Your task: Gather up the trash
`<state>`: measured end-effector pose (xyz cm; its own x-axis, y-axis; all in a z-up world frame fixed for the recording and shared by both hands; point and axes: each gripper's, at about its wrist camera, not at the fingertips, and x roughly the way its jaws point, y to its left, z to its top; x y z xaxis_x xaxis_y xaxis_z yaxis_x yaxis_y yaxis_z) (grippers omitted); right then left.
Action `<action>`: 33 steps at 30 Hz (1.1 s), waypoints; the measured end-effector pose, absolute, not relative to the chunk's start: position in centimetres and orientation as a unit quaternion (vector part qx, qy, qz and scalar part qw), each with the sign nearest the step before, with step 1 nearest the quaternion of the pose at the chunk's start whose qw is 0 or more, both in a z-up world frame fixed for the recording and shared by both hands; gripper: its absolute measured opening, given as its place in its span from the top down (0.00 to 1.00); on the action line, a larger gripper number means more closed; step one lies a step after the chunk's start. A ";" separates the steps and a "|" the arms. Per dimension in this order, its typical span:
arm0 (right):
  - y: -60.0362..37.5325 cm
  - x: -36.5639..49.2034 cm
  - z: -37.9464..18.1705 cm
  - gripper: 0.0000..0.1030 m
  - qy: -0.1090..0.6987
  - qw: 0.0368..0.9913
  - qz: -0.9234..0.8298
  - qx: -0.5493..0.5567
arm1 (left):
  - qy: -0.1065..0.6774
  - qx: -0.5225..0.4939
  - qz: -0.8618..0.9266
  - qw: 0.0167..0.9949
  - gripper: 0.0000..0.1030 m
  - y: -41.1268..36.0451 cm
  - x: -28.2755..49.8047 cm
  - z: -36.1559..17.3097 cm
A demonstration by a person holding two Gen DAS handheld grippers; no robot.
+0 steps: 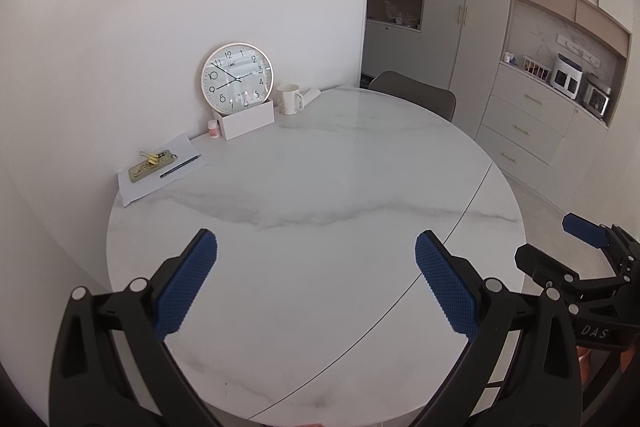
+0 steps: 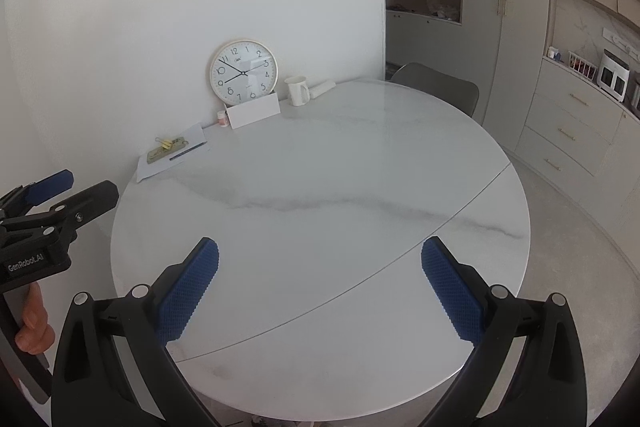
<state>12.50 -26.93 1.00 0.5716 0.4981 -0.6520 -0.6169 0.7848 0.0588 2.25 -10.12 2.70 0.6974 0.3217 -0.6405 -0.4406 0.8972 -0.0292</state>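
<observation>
My left gripper is open and empty above the near part of the round white marble table. My right gripper is open and empty too, above the same table. Each gripper shows in the other's view, the right one at the right edge and the left one at the left edge. A white rolled or crumpled paper item lies at the far edge beside a white mug; it also shows in the right wrist view. No other trash is plain to see.
Against the wall stand a round clock in a white box, a small pink bottle, and a paper sheet with a pen, a clip and a flat gold item. A grey chair stands behind the table. Cabinets and drawers fill the right.
</observation>
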 end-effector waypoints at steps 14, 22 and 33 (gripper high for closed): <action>-26.0 12.7 1.0 0.02 0.341 0.882 0.312 -0.095 | 0.328 -0.091 0.205 0.918 0.08 -9.1 2.9 2.7; -25.7 12.9 0.9 0.02 0.345 0.879 0.314 -0.096 | 0.328 -0.092 0.206 0.917 0.08 -9.1 2.6 2.6; -25.5 12.6 0.8 0.02 0.346 0.879 0.313 -0.098 | 0.328 -0.098 0.201 0.918 0.08 -8.9 2.3 2.6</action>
<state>12.61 -25.51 0.82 0.5639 0.4826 -0.6702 -0.6188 0.7843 0.0442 2.28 -8.88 2.57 0.7042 0.3036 -0.6418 -0.4327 0.9002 -0.0490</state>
